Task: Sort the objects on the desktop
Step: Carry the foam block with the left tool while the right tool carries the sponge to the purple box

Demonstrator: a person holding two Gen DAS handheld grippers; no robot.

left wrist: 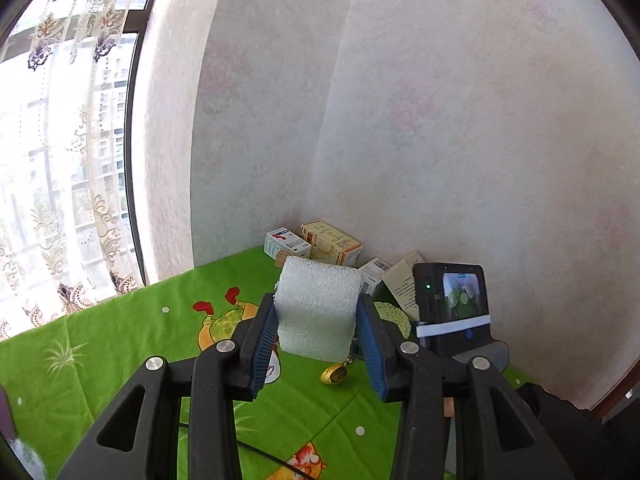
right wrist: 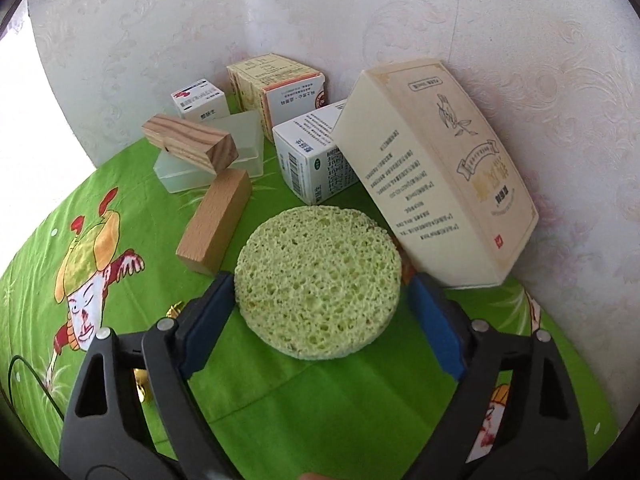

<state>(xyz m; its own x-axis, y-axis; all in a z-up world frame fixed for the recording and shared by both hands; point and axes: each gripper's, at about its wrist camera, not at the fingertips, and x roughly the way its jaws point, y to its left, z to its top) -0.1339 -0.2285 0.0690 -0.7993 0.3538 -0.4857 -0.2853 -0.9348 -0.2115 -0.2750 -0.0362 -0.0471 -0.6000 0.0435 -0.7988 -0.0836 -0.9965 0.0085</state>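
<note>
My left gripper [left wrist: 317,320] is shut on a white foam block [left wrist: 316,296] and holds it above the green cartoon tablecloth [left wrist: 120,344]. A round green sponge [right wrist: 320,264] lies flat on the cloth between the blue pads of my right gripper [right wrist: 321,282]. The jaws stand wide on either side of it, with a thin gap showing at the right pad, and the sponge is not squeezed. In the left wrist view the same sponge [left wrist: 394,314] shows beside the right gripper's black camera body [left wrist: 452,304].
Against the corner wall stand a large cream carton [right wrist: 436,172], three small medicine boxes [right wrist: 312,156], a translucent plastic box [right wrist: 240,148] and two wooden blocks [right wrist: 216,220]. A small gold trinket [left wrist: 334,374] lies on the cloth. A curtained window [left wrist: 60,160] is at the left.
</note>
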